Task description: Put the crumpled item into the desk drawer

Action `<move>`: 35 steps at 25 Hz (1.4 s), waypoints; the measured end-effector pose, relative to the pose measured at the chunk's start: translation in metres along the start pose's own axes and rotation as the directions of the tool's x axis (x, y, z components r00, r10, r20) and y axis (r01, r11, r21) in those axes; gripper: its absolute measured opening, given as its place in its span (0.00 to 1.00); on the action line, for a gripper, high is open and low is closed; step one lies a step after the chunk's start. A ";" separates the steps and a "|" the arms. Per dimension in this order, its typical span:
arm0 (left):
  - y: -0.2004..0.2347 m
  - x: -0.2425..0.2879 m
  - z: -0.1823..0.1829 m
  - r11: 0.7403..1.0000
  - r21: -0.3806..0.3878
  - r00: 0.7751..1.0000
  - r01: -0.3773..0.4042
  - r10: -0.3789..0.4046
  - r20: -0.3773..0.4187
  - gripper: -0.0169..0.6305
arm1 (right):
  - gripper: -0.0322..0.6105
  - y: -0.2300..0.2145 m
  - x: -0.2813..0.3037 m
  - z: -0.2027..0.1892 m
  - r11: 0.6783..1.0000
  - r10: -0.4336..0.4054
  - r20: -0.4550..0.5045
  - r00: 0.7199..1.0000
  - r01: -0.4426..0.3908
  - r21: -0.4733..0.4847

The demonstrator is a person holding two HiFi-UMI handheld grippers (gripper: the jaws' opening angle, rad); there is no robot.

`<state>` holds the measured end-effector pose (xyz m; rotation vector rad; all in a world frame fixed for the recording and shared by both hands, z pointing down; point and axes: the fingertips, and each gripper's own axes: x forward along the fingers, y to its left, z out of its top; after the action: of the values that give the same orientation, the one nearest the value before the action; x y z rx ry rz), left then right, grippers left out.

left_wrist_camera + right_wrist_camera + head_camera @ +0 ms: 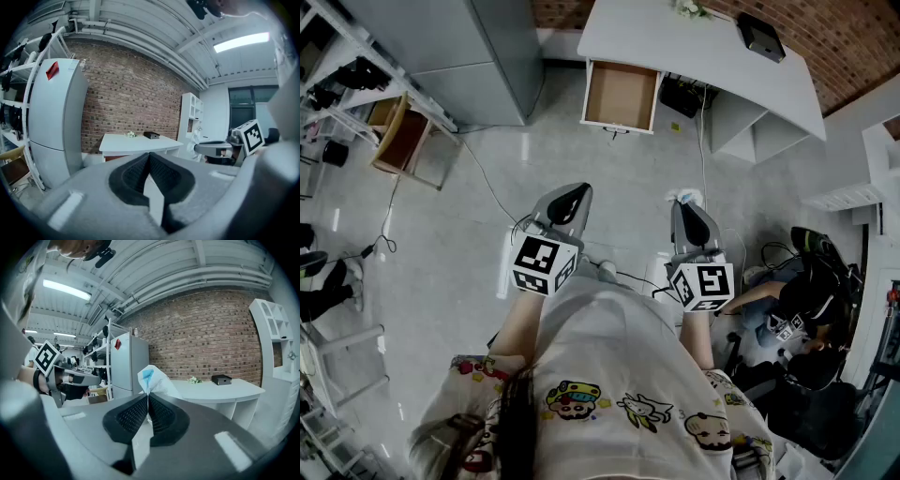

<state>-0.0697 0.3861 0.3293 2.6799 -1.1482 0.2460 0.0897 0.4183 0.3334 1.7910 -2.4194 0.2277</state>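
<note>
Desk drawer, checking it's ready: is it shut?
No, the desk drawer stands pulled out from the white desk, its brown bottom showing.

Two grey hand-held grippers in play, the left gripper (572, 195) and the right gripper (687, 208). One crumpled white-and-blue item (152, 378). One curved white desk (675, 37), one open wood-lined drawer (622, 96), one small black box (761, 37), one tall grey refrigerator (478, 56).

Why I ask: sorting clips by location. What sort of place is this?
Likely a lab or workshop-style studio, not a home: bare brick wall, metal shelving loaded with gear, cables trailing across the floor, plus a white desk.
</note>
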 end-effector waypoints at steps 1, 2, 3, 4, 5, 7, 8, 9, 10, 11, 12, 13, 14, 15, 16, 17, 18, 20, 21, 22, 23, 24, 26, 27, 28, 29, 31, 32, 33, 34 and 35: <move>-0.001 -0.002 0.000 1.000 0.000 1.000 -0.007 0.007 0.004 0.03 | 0.07 0.001 -0.001 0.000 1.000 0.006 0.000 1.000 -0.006 -0.001; -0.002 -0.003 0.001 1.000 0.000 1.000 -0.013 0.013 0.008 0.03 | 0.07 0.001 -0.002 -0.001 1.000 0.011 0.001 1.000 -0.011 -0.003; -0.003 -0.005 0.001 1.000 0.001 1.000 -0.019 0.019 0.011 0.03 | 0.07 0.002 -0.003 -0.001 1.000 0.016 0.001 1.000 -0.016 -0.004; -0.004 -0.006 0.002 1.000 0.002 1.000 -0.024 0.024 0.013 0.03 | 0.07 0.002 -0.004 0.000 1.000 0.021 0.001 1.000 -0.021 -0.004; -0.005 -0.007 0.003 1.000 0.002 0.999 -0.029 0.029 0.016 0.03 | 0.07 0.001 -0.004 0.000 1.000 0.025 0.001 1.000 -0.025 -0.003; -0.005 -0.007 0.006 0.999 0.000 0.999 -0.040 0.040 0.021 0.03 | 0.07 -0.002 -0.003 0.002 1.000 0.030 0.002 1.000 -0.030 0.000; -0.003 -0.007 0.007 0.999 -0.002 0.999 -0.047 0.047 0.023 0.03 | 0.07 -0.003 -0.002 0.002 1.000 0.031 0.001 1.000 -0.031 0.003; -0.001 -0.007 0.007 0.999 -0.005 0.998 -0.054 0.054 0.023 0.03 | 0.07 -0.004 0.000 0.002 0.999 0.032 -0.001 0.999 -0.032 0.006; 0.003 -0.005 0.007 0.998 -0.007 0.998 -0.060 0.060 0.023 0.03 | 0.07 -0.005 0.003 0.001 0.999 0.035 -0.003 0.999 -0.035 0.008; 0.006 -0.003 0.007 0.998 -0.009 0.998 -0.064 0.065 0.023 0.03 | 0.07 -0.006 0.007 0.001 0.999 0.037 -0.005 0.999 -0.037 0.009; 0.010 -0.001 0.007 0.998 -0.011 0.997 -0.068 0.068 0.023 0.03 | 0.07 -0.008 0.011 0.000 0.999 0.040 -0.006 0.999 -0.040 0.011; 0.014 0.003 0.007 0.998 -0.012 0.997 -0.069 0.069 0.023 0.03 | 0.07 -0.009 0.016 -0.001 0.999 0.042 -0.008 0.999 -0.041 0.014; 0.019 0.007 0.007 0.997 -0.014 0.997 -0.069 0.070 0.024 0.03 | 0.07 -0.011 0.022 -0.002 0.999 0.042 -0.010 0.999 -0.042 0.018; 0.024 0.013 0.008 0.998 -0.017 0.997 -0.068 0.068 0.025 0.03 | 0.07 -0.014 0.028 -0.003 0.999 0.041 -0.013 0.999 -0.041 0.020; 0.029 0.019 0.009 0.998 -0.021 0.998 -0.065 0.065 0.025 0.03 | 0.07 -0.016 0.036 -0.004 0.999 0.040 -0.018 0.999 -0.039 0.023; 0.034 0.026 0.010 0.998 -0.024 0.998 -0.060 0.061 0.024 0.03 | 0.07 -0.019 0.044 -0.005 0.999 0.038 -0.024 0.999 -0.038 0.025; 0.040 0.033 0.012 0.998 -0.027 0.998 -0.054 0.055 0.023 0.03 | 0.07 -0.022 0.053 -0.005 0.999 0.037 -0.031 0.999 -0.036 0.027; 0.055 0.049 0.019 0.999 -0.031 0.999 -0.042 0.043 0.022 0.03 | 0.07 -0.028 0.074 -0.002 0.999 0.034 -0.043 0.999 -0.032 0.032; 0.064 0.059 0.022 0.999 -0.033 0.999 -0.036 0.037 0.023 0.03 | 0.07 -0.031 0.086 0.000 0.999 0.032 -0.047 0.998 -0.030 0.033; 0.074 0.070 0.026 0.999 -0.034 0.999 -0.031 0.031 0.023 0.03 | 0.07 -0.035 0.100 0.003 0.999 0.030 -0.050 0.998 -0.028 0.033; 0.084 0.080 0.029 0.999 -0.034 0.999 -0.026 0.026 0.021 0.03 | 0.07 -0.039 0.114 0.005 0.999 0.029 -0.055 0.998 -0.027 0.033; 0.094 0.091 0.032 0.999 -0.034 1.000 -0.021 0.021 0.019 0.03 | 0.07 -0.042 0.128 0.007 0.999 0.028 -0.060 0.998 -0.026 0.032; 0.115 0.111 0.039 0.999 -0.031 1.000 -0.011 0.011 0.017 0.03 | 0.07 -0.049 0.156 0.010 0.999 0.028 -0.069 0.997 -0.026 0.029; 0.126 0.122 0.043 1.000 -0.029 1.000 -0.007 0.007 0.017 0.03 | 0.07 -0.053 0.170 0.012 0.999 0.028 -0.072 0.997 -0.026 0.029; 0.137 0.132 0.047 1.000 -0.026 1.000 -0.003 0.003 0.017 0.03 | 0.07 -0.057 0.184 0.015 0.999 0.026 -0.074 0.997 -0.024 0.030; 0.148 0.142 0.052 1.000 -0.023 1.000 0.001 -0.001 0.015 0.03 | 0.07 -0.061 0.196 0.017 0.999 0.023 -0.076 0.997 -0.020 0.032; 0.166 0.159 0.060 1.000 -0.015 1.000 0.009 -0.009 0.009 0.03 | 0.07 -0.067 0.217 0.021 0.999 0.010 -0.080 0.997 -0.007 0.038; 0.175 0.166 0.063 1.000 -0.010 1.000 0.015 -0.015 0.007 0.03 | 0.07 -0.070 0.226 0.022 0.999 0.001 -0.082 0.997 0.002 0.042; 0.183 0.173 0.066 1.000 -0.006 1.000 0.021 -0.021 0.006 0.03 | 0.07 -0.073 0.235 0.023 0.999 -0.009 -0.083 0.996 0.013 0.047; 0.191 0.180 0.068 1.000 -0.002 1.000 0.026 -0.026 0.004 0.03 | 0.07 -0.076 0.244 0.023 0.998 -0.020 -0.085 0.996 0.024 0.052; 0.199 0.186 0.070 1.000 0.000 1.000 0.031 -0.031 0.002 0.03 | 0.07 -0.079 0.253 0.023 0.998 -0.030 -0.087 0.996 0.035 0.056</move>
<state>-0.0827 0.1054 0.3323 2.6965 -1.1063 0.2383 0.0917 0.1540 0.3619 1.8033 -2.3452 0.3666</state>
